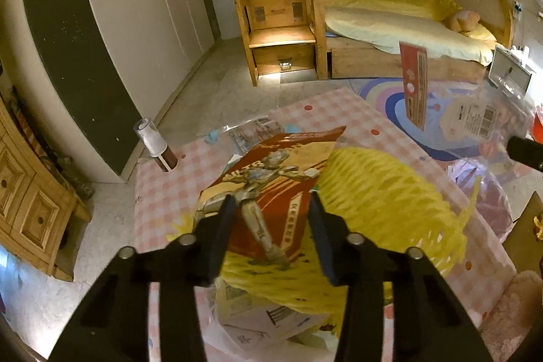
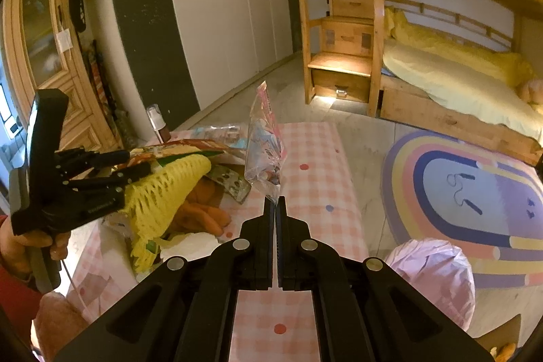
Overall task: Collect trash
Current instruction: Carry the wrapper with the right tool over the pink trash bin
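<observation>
A red and orange snack wrapper (image 1: 271,172) with a silver figure printed on it lies on a yellow foam net (image 1: 380,202) on the table. My left gripper (image 1: 271,212) straddles this wrapper's near end with its jaws partly apart, and the pads do not visibly press it. In the right wrist view the left gripper (image 2: 130,163) sits over the yellow net (image 2: 163,192), held by a hand (image 2: 30,240). My right gripper (image 2: 275,202) is shut on a clear plastic bag (image 2: 266,141) with pink print, lifted above the table. That bag (image 1: 441,104) hangs at the right of the left wrist view.
The table wears a pink checked cloth (image 2: 312,158). A spray bottle (image 1: 159,148) stands at its far left corner. More wrappers (image 2: 230,182), white tissue (image 2: 190,243) and orange scraps (image 2: 203,212) lie around the net. A pink plastic bag (image 2: 437,273) sits beside the table, above a rainbow rug (image 2: 475,192).
</observation>
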